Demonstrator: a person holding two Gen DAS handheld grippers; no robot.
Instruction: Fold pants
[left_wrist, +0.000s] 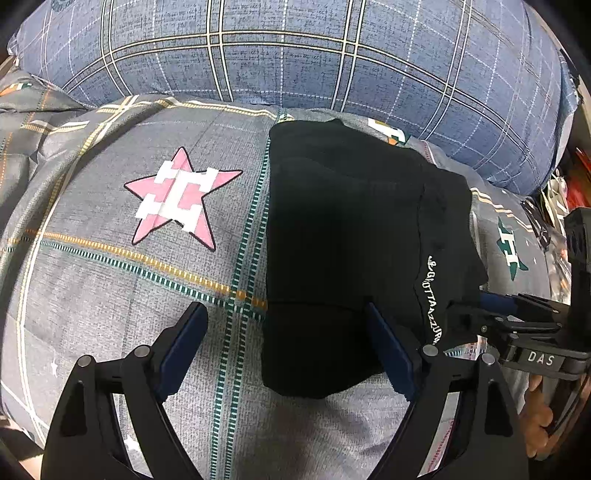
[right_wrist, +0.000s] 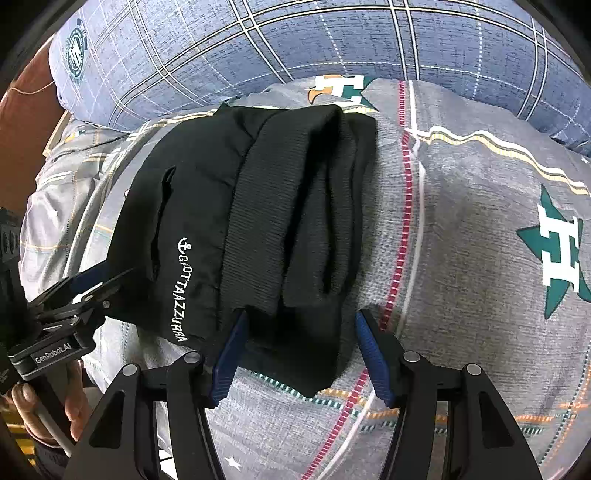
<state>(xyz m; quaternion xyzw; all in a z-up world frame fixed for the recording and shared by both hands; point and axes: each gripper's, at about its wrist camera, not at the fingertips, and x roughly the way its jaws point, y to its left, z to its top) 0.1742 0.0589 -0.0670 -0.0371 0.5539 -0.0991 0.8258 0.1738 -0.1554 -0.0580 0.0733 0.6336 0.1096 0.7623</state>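
Observation:
The black pants lie folded into a compact bundle on the grey patterned bedspread, with white lettering along one edge. They also show in the right wrist view. My left gripper is open, its fingers straddling the bundle's near left corner, apart from the cloth. My right gripper is open, its fingers on either side of the bundle's near ribbed end. The right gripper also shows at the right edge of the left wrist view, and the left gripper at the left of the right wrist view.
A large blue plaid pillow lies behind the pants, also in the right wrist view. A pink star print is on the bedspread left of the pants. Clutter lies past the bed's right edge.

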